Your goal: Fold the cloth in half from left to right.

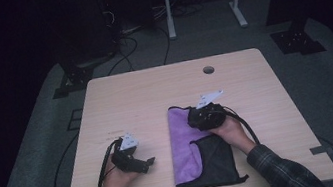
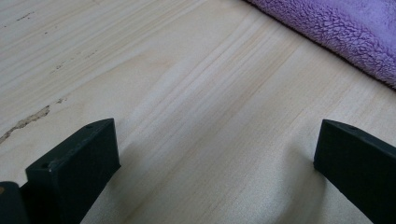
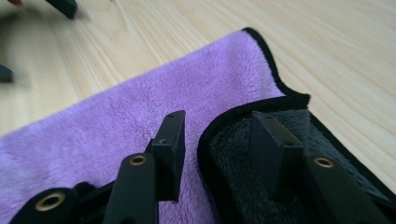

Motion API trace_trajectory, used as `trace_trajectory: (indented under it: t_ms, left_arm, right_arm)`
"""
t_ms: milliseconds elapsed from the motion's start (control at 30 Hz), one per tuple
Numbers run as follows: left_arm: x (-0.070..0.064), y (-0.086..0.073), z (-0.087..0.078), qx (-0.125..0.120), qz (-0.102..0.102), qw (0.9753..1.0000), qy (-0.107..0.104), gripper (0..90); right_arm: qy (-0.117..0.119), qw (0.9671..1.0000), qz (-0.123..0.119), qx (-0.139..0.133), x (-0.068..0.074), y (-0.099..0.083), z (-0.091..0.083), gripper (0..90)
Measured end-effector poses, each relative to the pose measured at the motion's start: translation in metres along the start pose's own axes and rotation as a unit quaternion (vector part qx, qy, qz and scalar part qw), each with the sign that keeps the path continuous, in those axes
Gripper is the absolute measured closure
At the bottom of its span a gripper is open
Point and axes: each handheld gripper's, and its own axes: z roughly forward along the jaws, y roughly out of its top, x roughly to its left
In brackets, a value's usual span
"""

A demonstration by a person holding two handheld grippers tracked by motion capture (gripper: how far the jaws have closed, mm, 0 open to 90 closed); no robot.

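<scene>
Jaws of the right gripper [image 3: 217, 140] straddle the cloth's [image 3: 140, 116] folded black edge — parted, not clamped. The left gripper [image 2: 215, 154] gapes wide over bare tabletop [image 2: 187, 93], lower left in the high view.

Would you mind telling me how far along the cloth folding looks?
Partly done: the purple cloth already has its dark side turned over at the near right. In hand: the right hand-held gripper straddles that folded edge, jaws apart. The left hand-held gripper is open over bare table. The rest remains unfolded.
</scene>
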Motion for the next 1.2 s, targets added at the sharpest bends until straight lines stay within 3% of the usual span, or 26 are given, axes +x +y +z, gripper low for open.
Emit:
trace_trajectory:
  t_ms: [267, 400, 467, 600, 833, 1200]
  left_arm:
    - [0.000, 0.000, 0.000, 0.000, 0.001, 1.0000, -0.002, 0.0]
    - [0.000, 0.000, 0.000, 0.000, 0.001, 1.0000, -0.002, 0.0]
    - [-0.001, 0.000, 0.000, 0.000, 0.001, 1.0000, -0.002, 0.0]
    - [-0.001, 0.000, 0.000, 0.000, 0.001, 1.0000, -0.002, 0.0]
    - [-0.001, 0.000, 0.000, -0.001, 0.002, 1.0000, -0.003, 0.0]
    - [-0.001, 0.000, 0.000, 0.000, 0.002, 1.0000, -0.003, 0.0]
  right_arm:
    - [-0.032, 0.9984, -0.038, 0.027, 0.006, -0.003, 0.015, 66.2]
    - [-0.041, 0.9977, -0.047, 0.027, 0.007, -0.004, 0.014, 80.3]
    - [-0.045, 0.9975, -0.049, 0.024, 0.007, -0.003, 0.013, 82.6]
    - [-0.039, 0.9986, -0.036, 0.006, 0.002, -0.001, 0.004, 83.5]
    - [-0.056, 0.9979, -0.002, -0.033, -0.018, 0.002, -0.022, 83.5]
    - [-0.100, 0.9924, 0.064, -0.035, -0.051, -0.012, -0.044, 83.6]
